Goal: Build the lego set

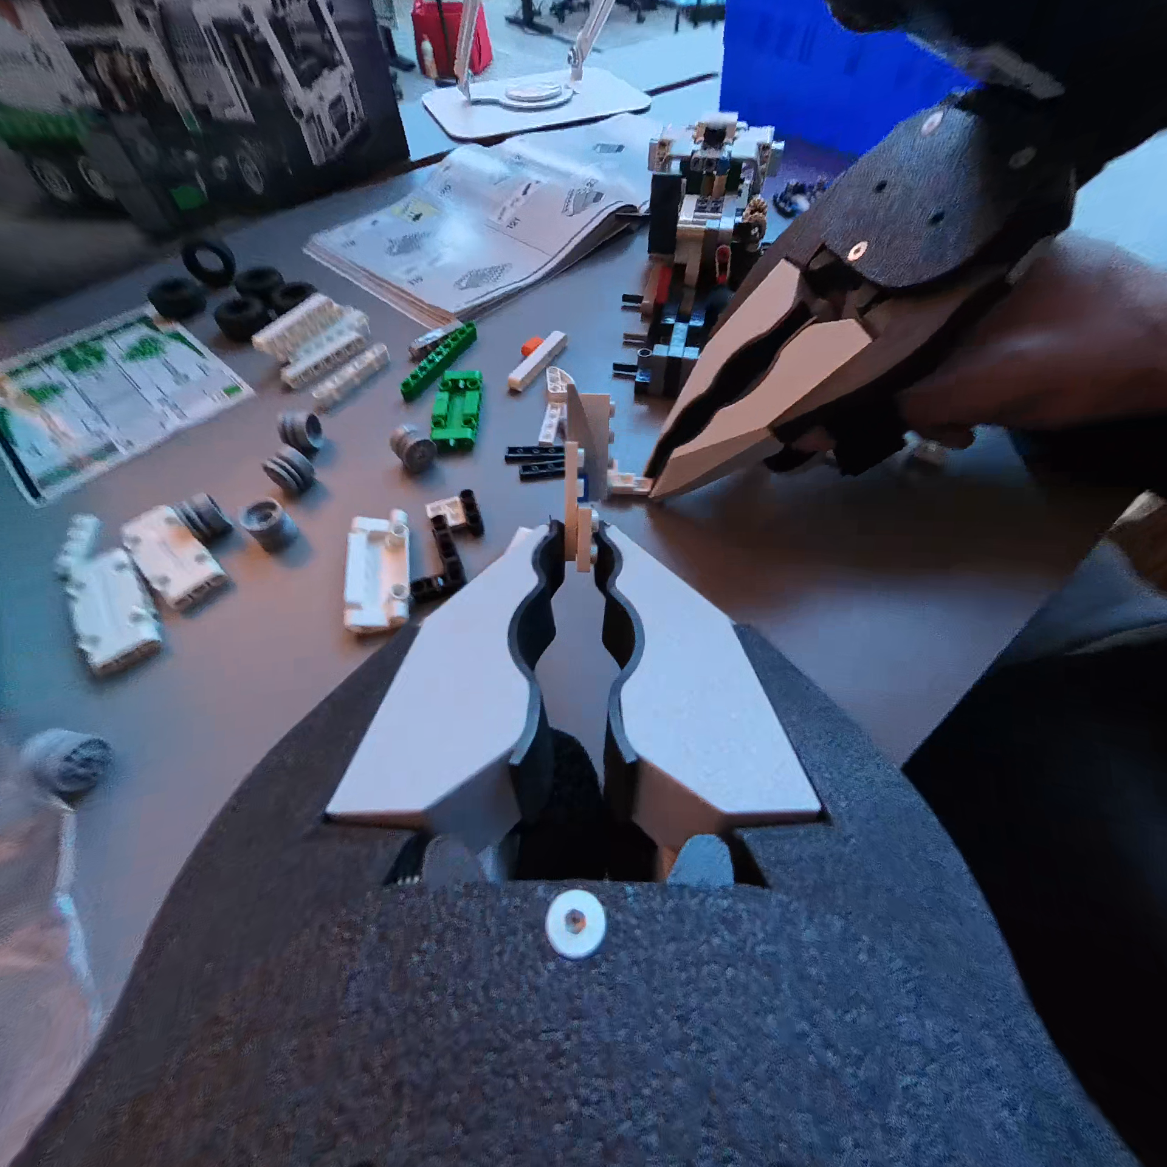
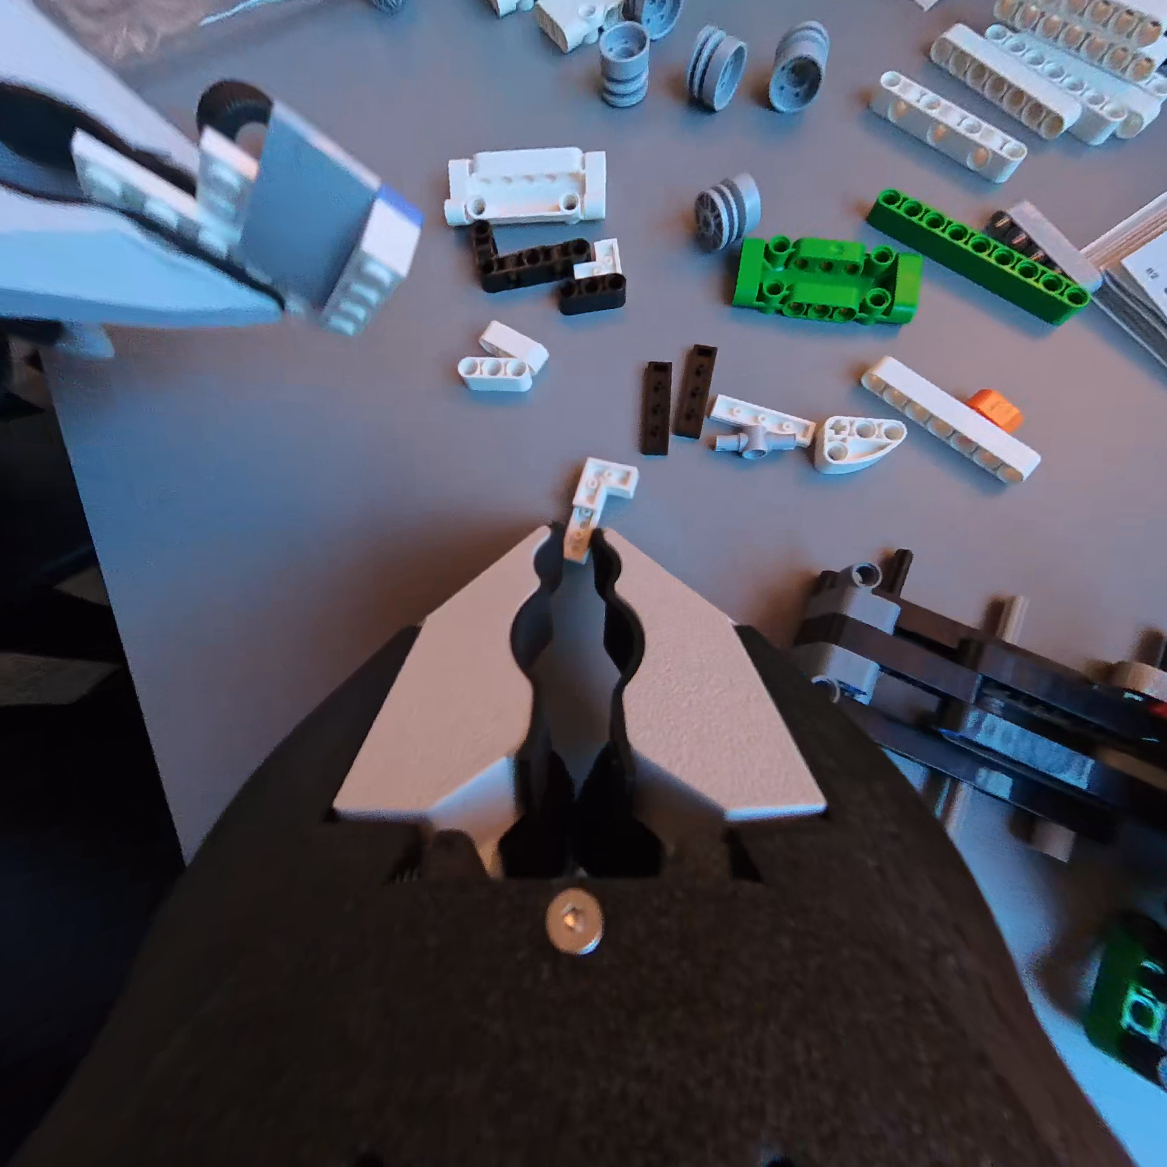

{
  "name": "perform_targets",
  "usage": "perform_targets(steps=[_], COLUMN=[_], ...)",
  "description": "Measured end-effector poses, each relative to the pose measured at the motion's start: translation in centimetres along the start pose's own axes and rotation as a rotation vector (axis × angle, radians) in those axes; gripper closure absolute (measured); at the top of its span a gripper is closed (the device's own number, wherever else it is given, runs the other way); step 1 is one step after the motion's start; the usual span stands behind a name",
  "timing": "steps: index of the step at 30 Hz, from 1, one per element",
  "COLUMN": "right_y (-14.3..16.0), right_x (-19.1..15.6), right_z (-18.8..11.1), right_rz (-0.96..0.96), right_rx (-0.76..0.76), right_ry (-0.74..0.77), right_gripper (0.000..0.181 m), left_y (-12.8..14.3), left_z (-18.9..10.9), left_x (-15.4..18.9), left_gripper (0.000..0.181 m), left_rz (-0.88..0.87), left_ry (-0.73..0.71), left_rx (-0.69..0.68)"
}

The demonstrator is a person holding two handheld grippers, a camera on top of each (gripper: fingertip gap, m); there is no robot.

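Note:
My left gripper (image 1: 578,537) is shut on a small sub-assembly (image 1: 586,454) of white plates and a grey panel, held upright above the table. The same sub-assembly (image 2: 309,208) shows at the left of the right wrist view, between the left gripper's fingers (image 2: 126,284). My right gripper (image 2: 578,543) is shut on one arm of a white L-shaped corner plate (image 2: 603,486), low over the grey table. In the left wrist view the right gripper (image 1: 650,481) holds this plate (image 1: 627,484) just right of the sub-assembly.
A partly built black and grey model (image 1: 701,252) stands behind the right gripper and also shows in the right wrist view (image 2: 979,694). Loose parts lie around: a green frame (image 2: 824,281), a green beam (image 2: 975,256), white beams (image 2: 947,120), grey hubs (image 2: 717,66), black tyres (image 1: 233,290). An open booklet (image 1: 492,215) lies behind. Tip to tip, the grippers are about 9 centimetres apart.

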State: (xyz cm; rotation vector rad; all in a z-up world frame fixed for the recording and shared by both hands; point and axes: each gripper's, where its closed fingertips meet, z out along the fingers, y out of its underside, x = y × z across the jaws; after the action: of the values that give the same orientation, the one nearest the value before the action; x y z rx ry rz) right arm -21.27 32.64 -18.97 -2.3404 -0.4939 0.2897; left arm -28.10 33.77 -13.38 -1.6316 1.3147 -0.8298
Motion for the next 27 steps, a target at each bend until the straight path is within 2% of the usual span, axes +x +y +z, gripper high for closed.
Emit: perform_targets(steps=[3, 6, 9, 11, 12, 14, 18, 22, 24, 27], right_y=[0.0, -1.7, -3.5, -3.5, -3.1, -2.0, -3.1, -3.6, -3.5, -3.2], right_x=[0.0, 0.2, -0.8, -2.9, -3.3, -5.3, -6.9, -6.7, -6.7, -7.0], right_z=[-1.1, -4.0, -7.0, -8.2, -8.2, -7.9, -8.9, -10.1, -10.6, -11.1], right_rz=[-0.086, -0.258, -0.484, -0.54, -0.485, -0.345, -0.08, 0.222, 0.24, 0.127], right_rx=[-0.027, 0.05, 0.163, 0.214, 0.193, 0.136, 0.261, 0.347, 0.368, 0.331], right_ry=[-0.004, 0.04, 0.113, 0.05, 0.015, -0.155, -0.322, -0.486, -0.487, -0.392], right_gripper=[0.174, 0.174, 0.174, 0.174, 0.175, 0.174, 0.174, 0.174, 0.174, 0.174], left_y=[-0.9, -0.7, -0.5, -0.8, -1.3, -2.3, -3.2, -4.2, -4.4, -5.0], left_z=[0.5, 1.6, 2.8, 3.2, 3.2, 2.9, 2.5, 2.0, 1.8, 1.5], left_x=[-0.5, -0.3, 1.2, 2.7, 3.5, 5.0, 7.3, 9.0, 9.5, 10.3], left_gripper=[0.174, 0.174, 0.174, 0.174, 0.174, 0.174, 0.174, 0.174, 0.174, 0.174], left_rz=[0.17, 0.293, 0.215, 0.095, 0.033, -0.076, -0.235, -0.455, -0.537, -0.65], left_ry=[-0.039, -0.051, 0.011, 0.097, 0.144, 0.245, 0.388, 0.54, 0.585, 0.649], left_rx=[-0.022, -0.063, -0.077, -0.055, -0.023, 0.04, 0.109, 0.176, 0.186, 0.197])
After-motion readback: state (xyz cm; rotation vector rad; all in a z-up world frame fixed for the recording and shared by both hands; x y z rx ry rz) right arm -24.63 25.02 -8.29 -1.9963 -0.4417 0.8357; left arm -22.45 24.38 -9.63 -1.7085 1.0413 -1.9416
